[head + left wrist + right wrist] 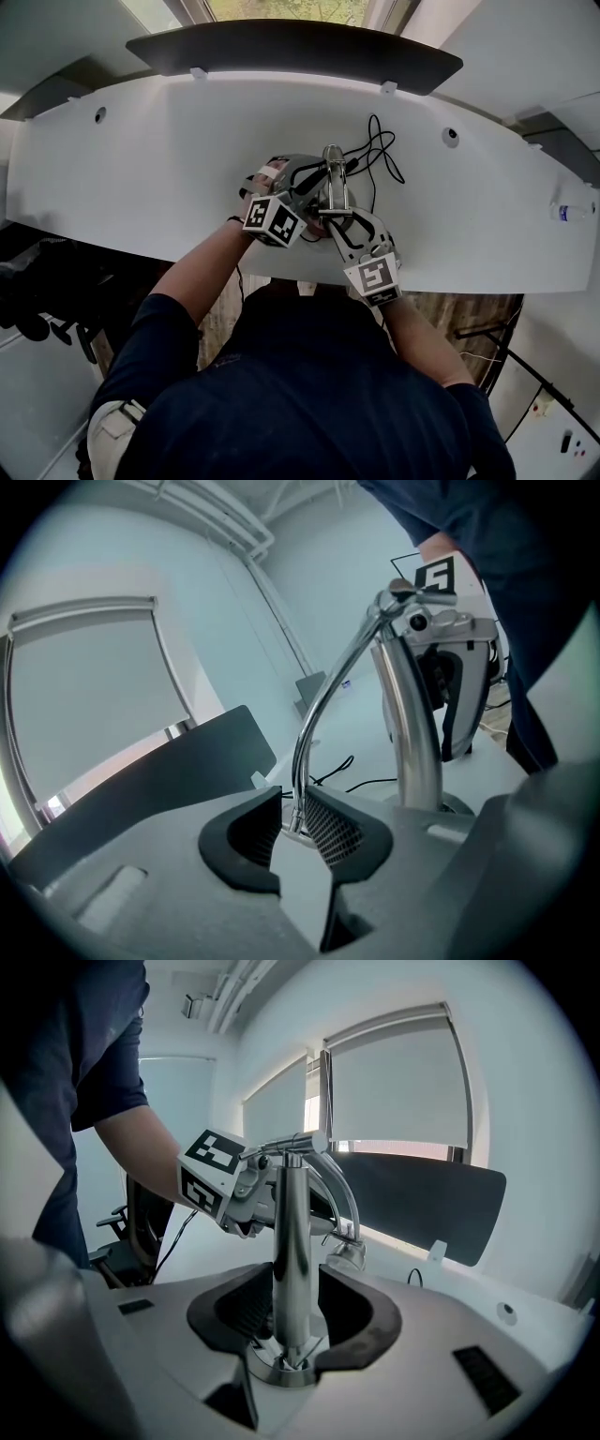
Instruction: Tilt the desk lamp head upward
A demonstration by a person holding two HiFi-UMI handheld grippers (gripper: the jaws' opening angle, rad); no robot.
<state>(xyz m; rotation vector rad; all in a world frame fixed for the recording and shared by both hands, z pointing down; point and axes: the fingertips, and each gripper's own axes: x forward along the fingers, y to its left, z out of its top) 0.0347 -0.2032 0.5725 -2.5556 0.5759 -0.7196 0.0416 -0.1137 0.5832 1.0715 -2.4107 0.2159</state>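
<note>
White surface (141, 169) before you carries the desk lamp (335, 178). Your left claw (292, 819) stands partly apart, the lamp's thin neck (323, 696) between its pads, unclamped. Your right claw (295, 1302) gapes wide around the lamp's upright post (292, 1232), pads clear.

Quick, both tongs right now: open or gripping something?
Left tongs: open, the lamp's thin curved neck between them, not pinched.
Right tongs: open, around the lamp's upright post, not clamped.

Lamp (292, 1260): glossy polished metal. Desk (169, 159): smooth, matt white. Jaws carry matt black, ribbed pads (328, 829).
</note>
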